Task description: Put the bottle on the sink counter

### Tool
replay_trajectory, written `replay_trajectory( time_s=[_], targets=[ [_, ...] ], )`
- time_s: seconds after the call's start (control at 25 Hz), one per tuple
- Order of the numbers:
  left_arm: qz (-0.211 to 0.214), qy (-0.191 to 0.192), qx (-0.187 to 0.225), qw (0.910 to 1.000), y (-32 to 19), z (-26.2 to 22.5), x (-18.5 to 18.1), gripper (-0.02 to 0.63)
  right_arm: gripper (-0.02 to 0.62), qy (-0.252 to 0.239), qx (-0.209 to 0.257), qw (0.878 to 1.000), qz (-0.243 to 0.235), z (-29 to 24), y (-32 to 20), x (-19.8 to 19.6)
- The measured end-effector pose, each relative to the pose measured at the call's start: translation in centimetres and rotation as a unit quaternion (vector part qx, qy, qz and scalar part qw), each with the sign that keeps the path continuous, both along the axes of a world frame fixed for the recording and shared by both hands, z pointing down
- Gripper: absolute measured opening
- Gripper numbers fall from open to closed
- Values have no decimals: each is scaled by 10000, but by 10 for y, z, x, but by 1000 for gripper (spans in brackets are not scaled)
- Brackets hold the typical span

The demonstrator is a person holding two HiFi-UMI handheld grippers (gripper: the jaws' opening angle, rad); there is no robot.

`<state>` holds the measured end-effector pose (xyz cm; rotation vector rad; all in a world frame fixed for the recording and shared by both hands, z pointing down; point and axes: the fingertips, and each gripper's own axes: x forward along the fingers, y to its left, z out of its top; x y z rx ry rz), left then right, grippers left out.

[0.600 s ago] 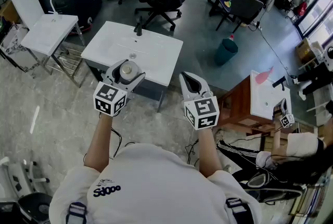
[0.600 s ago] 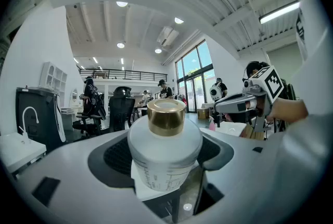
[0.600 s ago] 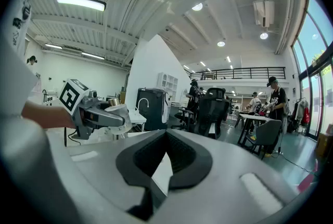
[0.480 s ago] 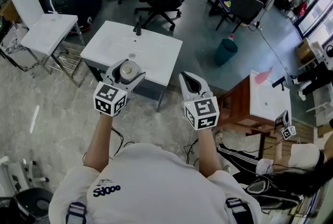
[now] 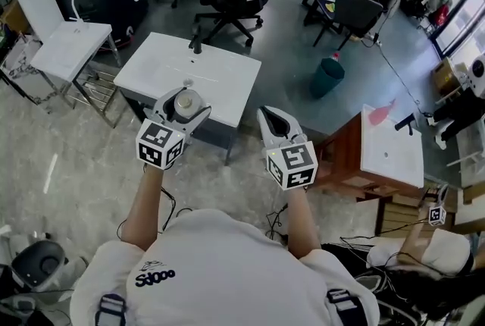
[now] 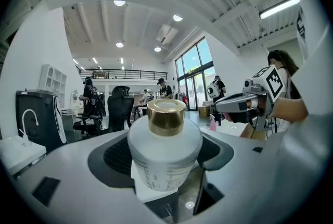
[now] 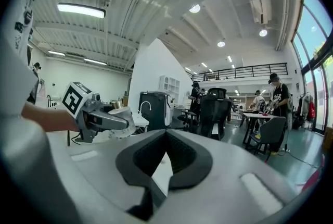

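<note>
Overhead first: gripping a white, gold-capped bottle (image 5: pixel 186 100) upright in the left tool (image 5: pixel 186 104), up in the air in line with the near edge of the white sink worktop (image 5: pixel 220 74); right tool (image 5: pixel 273 114) level beside it, off the worktop's near right corner, pinched together on nothing. Along the left tool: spread wide round the bottle's body, dark pads pressing both flanks, cap uppermost. Along the right tool: closed tip to tip, only a narrow slit behind the tips, nothing between.
</note>
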<state>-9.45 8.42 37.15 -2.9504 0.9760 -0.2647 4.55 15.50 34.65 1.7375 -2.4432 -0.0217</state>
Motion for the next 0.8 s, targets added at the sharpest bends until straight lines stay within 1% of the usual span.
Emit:
replay_trajectory(
  time_s=[0.12, 0.2, 0.44, 0.56, 0.8],
  targets=[
    [-36, -28, 61, 10000, 2, -1, 11, 341, 9, -306, -157, 9993, -170, 7, 1, 8],
    [-37, -55, 90, 9999, 4, -3, 17, 341, 9, -419, -205, 9987, -223, 9, 0, 14],
    [-101, -74, 0, 9999, 0, 3, 28, 341, 9, -443, -224, 9982, -342, 9, -8, 27],
    [-130, -98, -95, 9998, -2, 10, 30, 341, 9, -462, -342, 9975, -410, 14, -12, 30],
    [-168, -127, -266, 9994, -22, 27, 35, 341, 9, -623, -427, 9961, -451, 18, -35, 30]
  ],
)
